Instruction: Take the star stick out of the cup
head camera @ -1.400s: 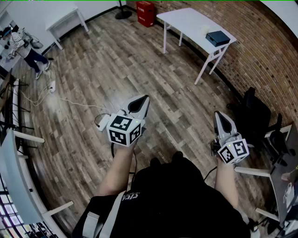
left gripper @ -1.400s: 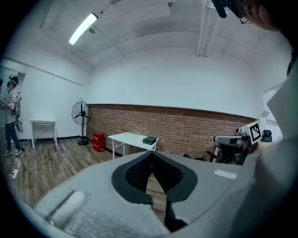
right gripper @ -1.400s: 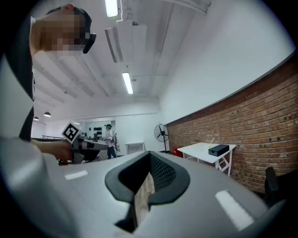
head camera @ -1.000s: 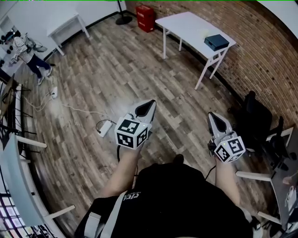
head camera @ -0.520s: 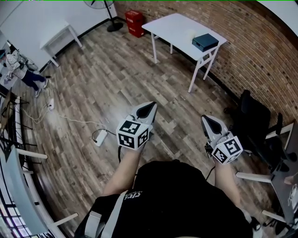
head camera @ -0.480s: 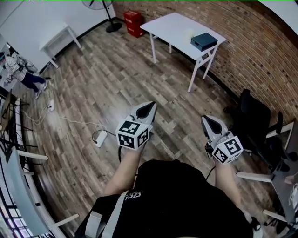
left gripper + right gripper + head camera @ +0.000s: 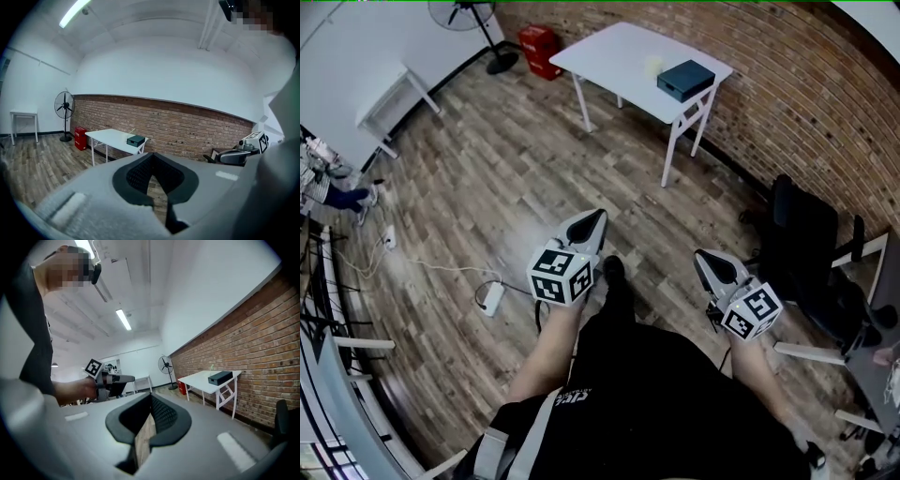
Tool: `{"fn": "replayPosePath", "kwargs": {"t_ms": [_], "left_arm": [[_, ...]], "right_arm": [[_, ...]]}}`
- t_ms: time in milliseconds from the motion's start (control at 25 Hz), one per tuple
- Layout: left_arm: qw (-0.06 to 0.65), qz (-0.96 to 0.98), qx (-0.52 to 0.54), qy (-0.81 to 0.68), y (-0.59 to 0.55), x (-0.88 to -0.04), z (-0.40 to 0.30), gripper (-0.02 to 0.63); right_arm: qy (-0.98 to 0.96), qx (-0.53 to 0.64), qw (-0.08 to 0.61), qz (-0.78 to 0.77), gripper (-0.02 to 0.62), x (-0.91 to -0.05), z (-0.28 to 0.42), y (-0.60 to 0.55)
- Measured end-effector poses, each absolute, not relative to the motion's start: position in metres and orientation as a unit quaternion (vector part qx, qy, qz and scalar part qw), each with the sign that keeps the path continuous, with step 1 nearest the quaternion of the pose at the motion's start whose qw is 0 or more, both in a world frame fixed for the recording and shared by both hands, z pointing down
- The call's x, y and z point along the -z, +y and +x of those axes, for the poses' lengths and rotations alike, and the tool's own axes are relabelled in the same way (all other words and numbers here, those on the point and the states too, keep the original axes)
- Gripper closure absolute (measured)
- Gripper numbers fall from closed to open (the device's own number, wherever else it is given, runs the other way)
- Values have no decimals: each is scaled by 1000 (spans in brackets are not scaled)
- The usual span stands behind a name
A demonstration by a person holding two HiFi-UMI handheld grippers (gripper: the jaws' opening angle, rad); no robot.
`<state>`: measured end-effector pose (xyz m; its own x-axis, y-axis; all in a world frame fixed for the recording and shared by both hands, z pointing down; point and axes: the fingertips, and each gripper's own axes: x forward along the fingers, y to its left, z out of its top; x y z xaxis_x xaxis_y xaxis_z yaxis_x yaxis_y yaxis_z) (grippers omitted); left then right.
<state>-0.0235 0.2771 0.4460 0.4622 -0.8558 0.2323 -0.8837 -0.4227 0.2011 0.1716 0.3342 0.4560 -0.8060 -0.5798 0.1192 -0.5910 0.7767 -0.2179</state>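
We can't ID the small pale thing [image 7: 652, 66] by the dark box [image 7: 685, 79] on the white table [image 7: 609, 56] — too small & far off — and the person [image 7: 342, 197] at head view's L edge is cut off.

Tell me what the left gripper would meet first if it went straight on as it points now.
Nothing close: the left gripper aims just past the white table, so probably the brick wall, though depth is unclear.

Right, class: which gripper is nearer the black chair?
Right. In the head view the right gripper sits just left of the chair, with only a strip of floor between them. The left gripper is farther left still, beyond the right one.
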Motion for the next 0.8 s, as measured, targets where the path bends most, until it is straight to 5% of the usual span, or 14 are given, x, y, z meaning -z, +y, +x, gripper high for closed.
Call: {"fn": "replayPosePath", "kwargs": {"t_ms": [800], "left_arm": [[129,889,-57,-436,-19,-429,-69,600]], "right_arm": [[-931,-139,17,337,592,-427,72,45]]}}
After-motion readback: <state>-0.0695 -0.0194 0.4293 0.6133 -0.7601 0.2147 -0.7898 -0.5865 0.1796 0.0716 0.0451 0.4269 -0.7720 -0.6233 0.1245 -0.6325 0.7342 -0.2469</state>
